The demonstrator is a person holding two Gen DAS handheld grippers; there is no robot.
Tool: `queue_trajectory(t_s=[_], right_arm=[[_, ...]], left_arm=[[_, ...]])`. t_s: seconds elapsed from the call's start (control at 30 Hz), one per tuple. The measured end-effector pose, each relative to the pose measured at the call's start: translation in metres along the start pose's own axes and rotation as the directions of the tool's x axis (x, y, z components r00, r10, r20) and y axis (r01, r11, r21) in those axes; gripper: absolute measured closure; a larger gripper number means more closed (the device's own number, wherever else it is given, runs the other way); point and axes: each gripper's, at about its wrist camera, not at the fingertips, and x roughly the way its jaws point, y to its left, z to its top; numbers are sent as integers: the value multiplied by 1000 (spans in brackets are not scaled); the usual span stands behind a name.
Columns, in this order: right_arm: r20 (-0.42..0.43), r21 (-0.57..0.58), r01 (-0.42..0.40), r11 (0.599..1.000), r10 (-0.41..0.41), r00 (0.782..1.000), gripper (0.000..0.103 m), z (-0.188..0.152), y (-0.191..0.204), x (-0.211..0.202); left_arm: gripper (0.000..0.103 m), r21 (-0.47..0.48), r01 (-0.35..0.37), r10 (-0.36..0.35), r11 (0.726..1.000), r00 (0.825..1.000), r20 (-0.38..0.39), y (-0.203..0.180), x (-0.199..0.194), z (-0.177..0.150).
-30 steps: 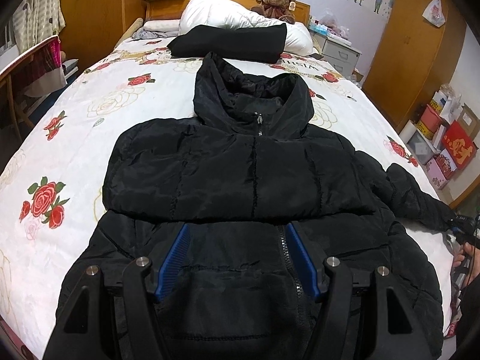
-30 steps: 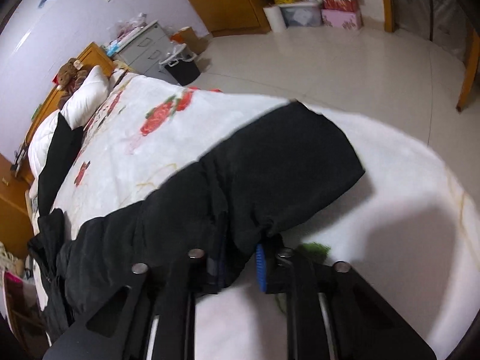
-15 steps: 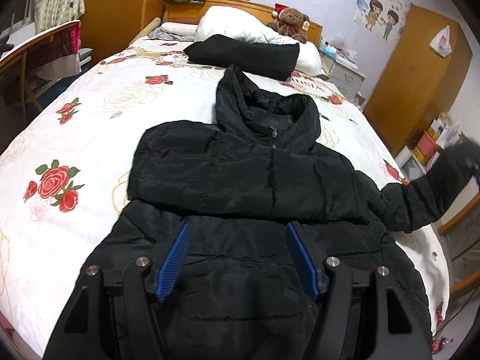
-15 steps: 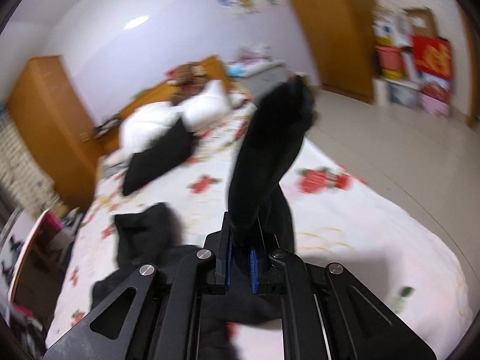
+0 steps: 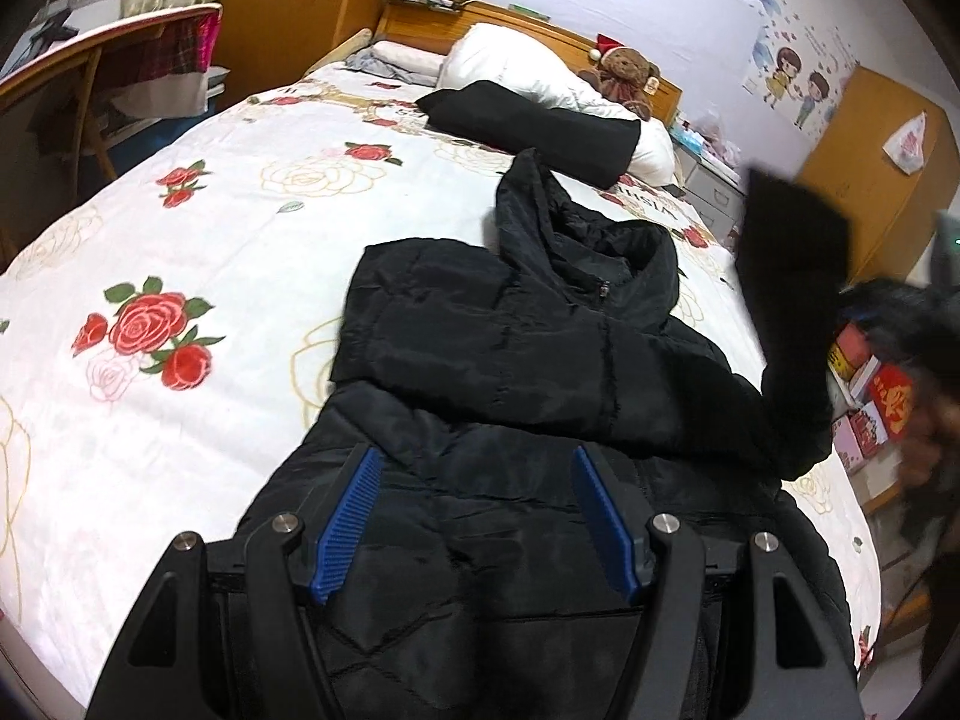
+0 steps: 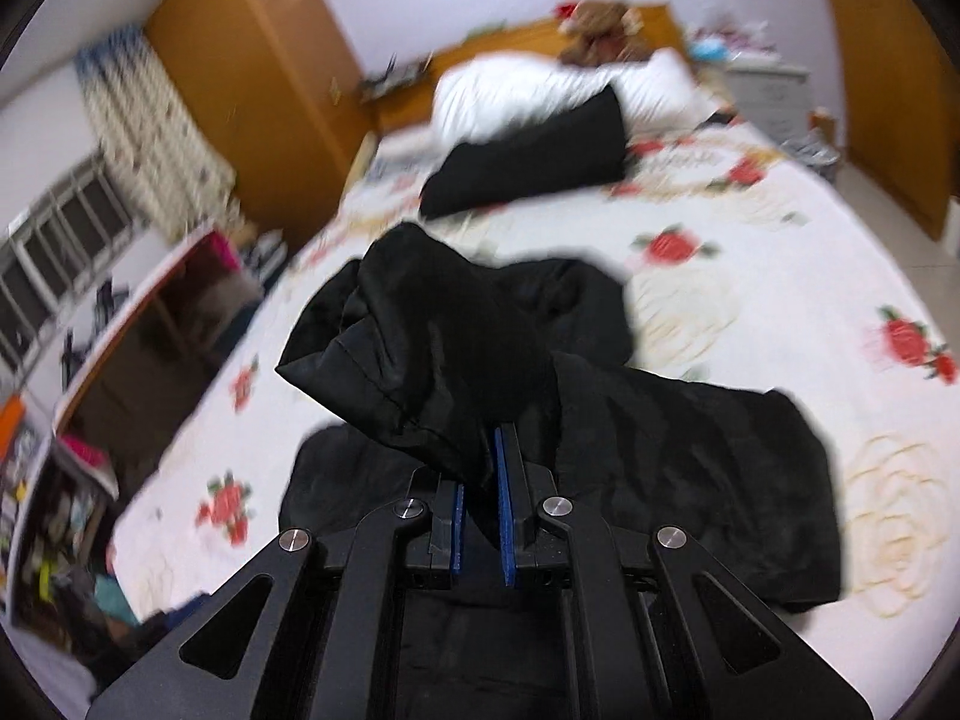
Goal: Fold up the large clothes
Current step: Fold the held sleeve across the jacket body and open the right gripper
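The black puffer jacket [image 5: 540, 372] lies front-up on the flowered bed [image 5: 198, 240], one sleeve already folded across its chest. The left gripper [image 5: 474, 516] hovers over the hem, fingers spread and empty. Farther right, the right gripper [image 6: 480, 498] is clenched on the other sleeve's cuff [image 6: 420, 360], lifted above the body. I'd worry the slick padded fabric slips out mid-swing, or the unpinned body drags along and skews the fold
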Motion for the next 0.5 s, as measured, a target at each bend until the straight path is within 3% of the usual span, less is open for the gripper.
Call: queue_trajectory(t_s=[0.23, 0.37, 0.5], right_arm=[[-208, -7, -21, 1000, 19, 978, 93, -46, 17, 101], [-294, 0, -36, 999, 34, 955, 79, -59, 21, 123], [-270, 28, -104, 994, 107, 957, 57, -59, 21, 102]], left_arm=[[36, -54, -7, 7, 998, 1000, -8, 28, 9, 0], [36, -60, -3, 2, 998, 1000, -12, 30, 15, 3], [36, -48, 22, -22, 999, 1000, -17, 22, 23, 14]])
